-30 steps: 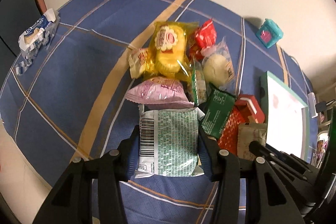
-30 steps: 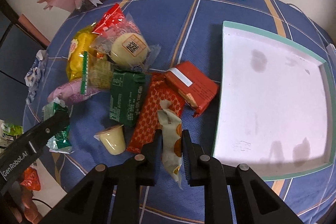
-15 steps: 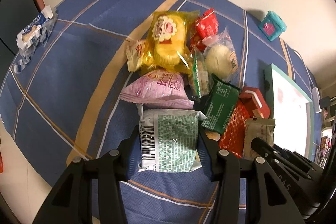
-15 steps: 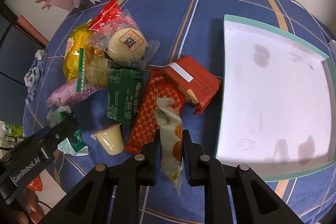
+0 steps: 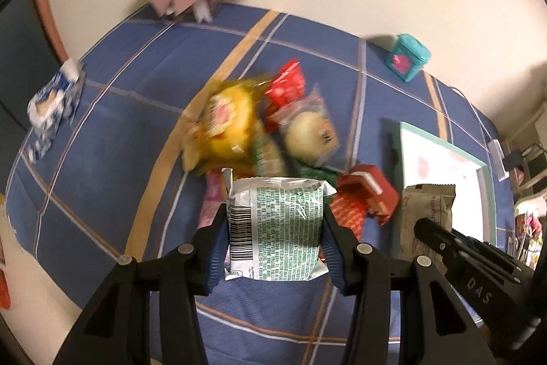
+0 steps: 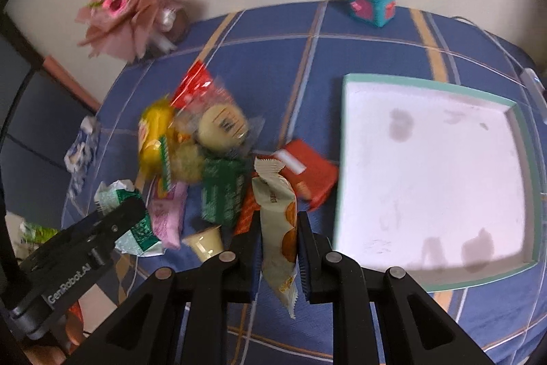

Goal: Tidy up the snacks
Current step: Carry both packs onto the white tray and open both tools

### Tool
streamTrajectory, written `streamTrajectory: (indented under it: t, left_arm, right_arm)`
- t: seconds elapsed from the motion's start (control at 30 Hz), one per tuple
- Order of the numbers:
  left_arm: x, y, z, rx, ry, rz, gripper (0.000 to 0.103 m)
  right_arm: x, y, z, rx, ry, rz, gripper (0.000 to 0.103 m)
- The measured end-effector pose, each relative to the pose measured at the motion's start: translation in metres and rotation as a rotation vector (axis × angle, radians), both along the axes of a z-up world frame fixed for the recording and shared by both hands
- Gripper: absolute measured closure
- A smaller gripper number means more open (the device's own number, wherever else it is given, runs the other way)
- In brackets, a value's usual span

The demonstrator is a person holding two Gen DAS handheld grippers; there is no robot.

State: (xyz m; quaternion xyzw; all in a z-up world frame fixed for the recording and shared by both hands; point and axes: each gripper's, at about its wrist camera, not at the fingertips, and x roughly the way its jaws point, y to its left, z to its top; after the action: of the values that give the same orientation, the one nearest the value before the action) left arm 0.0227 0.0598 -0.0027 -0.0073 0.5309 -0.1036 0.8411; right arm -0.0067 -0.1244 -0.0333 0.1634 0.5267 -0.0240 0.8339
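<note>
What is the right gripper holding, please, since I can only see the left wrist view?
Observer: The right gripper is shut on a beige cookie packet, with one finger on each side. The packet's front shows printed cookies.
Operator: Thank you. Is anything hidden behind my green-and-white pack?
Observer: Yes, a small yellow pudding cup sits just left of the right gripper's fingers, below a dark green packet.
Operator: And how does the tray look inside?
Observer: The tray has a teal rim all round, and its white floor carries a few grey smudges.
</note>
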Motion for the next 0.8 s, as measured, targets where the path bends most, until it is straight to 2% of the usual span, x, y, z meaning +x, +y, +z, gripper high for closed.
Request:
streamTrajectory:
  t: [0.17, 0.33, 0.6, 0.8]
  left_arm:
    - [0.010, -0.048, 0.008, 0.019, -0.008, -0.092, 0.052]
    - [0.022, -0.106, -0.003, 0.014, 0.015, -0.185, 0.052]
    - [0.030, -0.178, -0.028, 0.002, 0.010, -0.295, 0.052]
    - [0.041, -0.217, -0.043, -0.009, 0.010, -0.344, 0.052]
  right_arm:
    - [-0.003, -0.046, -0.001, -0.040, 0.013, -0.145, 0.084]
    - [-0.012, -0.094, -0.004, -0.084, 0.032, -0.282, 0.084]
    - [-0.013, -0.150, -0.007, -0.156, 0.025, -0.405, 0.084]
    - [-0.016, -0.192, -0.017, -0.183, 0.048, -0.489, 0.084]
